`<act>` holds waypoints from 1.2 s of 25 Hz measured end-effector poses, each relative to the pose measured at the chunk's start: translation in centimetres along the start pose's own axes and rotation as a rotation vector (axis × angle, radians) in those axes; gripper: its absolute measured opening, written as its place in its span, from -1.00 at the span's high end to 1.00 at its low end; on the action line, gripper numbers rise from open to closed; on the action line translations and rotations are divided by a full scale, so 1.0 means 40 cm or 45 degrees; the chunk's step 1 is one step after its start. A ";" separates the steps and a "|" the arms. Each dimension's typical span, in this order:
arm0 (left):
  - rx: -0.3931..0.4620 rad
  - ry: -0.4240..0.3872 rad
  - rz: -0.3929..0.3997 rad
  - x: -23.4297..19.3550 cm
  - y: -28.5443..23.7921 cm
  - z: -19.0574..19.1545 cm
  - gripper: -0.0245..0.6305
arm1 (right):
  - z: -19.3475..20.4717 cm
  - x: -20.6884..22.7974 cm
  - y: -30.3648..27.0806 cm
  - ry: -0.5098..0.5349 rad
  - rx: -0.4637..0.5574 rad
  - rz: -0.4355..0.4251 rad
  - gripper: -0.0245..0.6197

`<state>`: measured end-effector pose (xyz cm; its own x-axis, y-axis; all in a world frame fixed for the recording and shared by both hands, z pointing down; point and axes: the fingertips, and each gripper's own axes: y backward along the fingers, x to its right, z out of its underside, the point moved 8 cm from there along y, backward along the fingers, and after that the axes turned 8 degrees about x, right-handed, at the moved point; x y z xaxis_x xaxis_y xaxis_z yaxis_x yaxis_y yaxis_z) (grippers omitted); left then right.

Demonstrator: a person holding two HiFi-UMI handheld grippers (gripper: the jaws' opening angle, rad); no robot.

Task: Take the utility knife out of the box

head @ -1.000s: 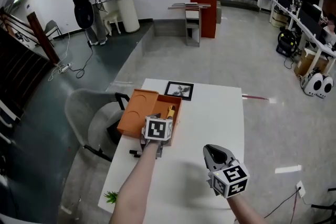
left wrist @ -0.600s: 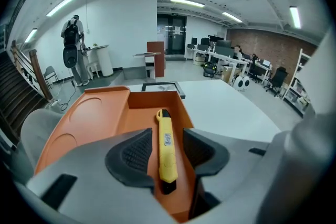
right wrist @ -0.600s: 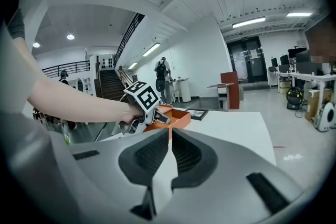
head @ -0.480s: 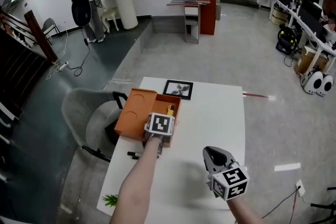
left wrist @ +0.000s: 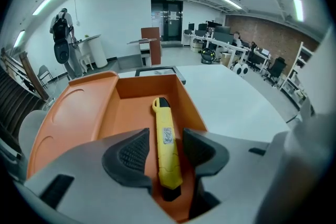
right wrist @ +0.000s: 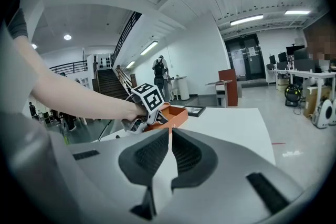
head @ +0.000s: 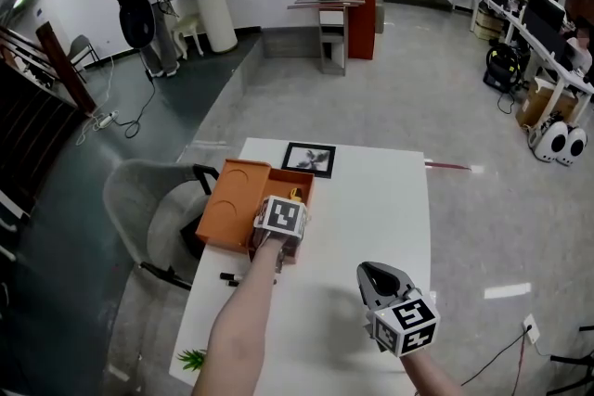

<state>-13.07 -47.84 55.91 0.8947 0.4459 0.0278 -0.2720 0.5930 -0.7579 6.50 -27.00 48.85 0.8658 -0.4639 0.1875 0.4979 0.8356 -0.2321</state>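
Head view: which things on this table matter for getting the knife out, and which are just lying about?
In the job:
yellow utility knife
orange box
left gripper, jaws either side of the knife

Lying about:
black-framed picture
small black object at the table edge
green sprig
right gripper, empty

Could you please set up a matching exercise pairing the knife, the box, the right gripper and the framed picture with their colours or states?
1 knife
2 box
3 right gripper
4 picture

A shut, empty
B orange, open
C black-framed, beyond the box
D yellow, between the open jaws of the left gripper

Pairs: 1-D, 2-B, 3-A, 4-C.
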 end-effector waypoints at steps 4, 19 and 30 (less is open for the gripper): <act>-0.067 0.033 0.047 -0.006 -0.016 0.008 0.36 | 0.006 0.004 0.000 -0.008 -0.007 0.001 0.91; -0.161 0.003 0.047 -0.008 -0.036 0.013 0.41 | 0.007 0.003 -0.003 -0.014 -0.020 -0.003 0.92; -0.149 0.049 0.039 -0.011 -0.032 0.018 0.59 | 0.007 -0.001 -0.002 -0.018 -0.032 -0.009 0.92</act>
<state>-13.38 -48.31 57.34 0.9001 0.4353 -0.0199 -0.2584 0.4964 -0.8287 6.42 -26.96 49.13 0.8616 -0.4656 0.2024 0.5054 0.8244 -0.2549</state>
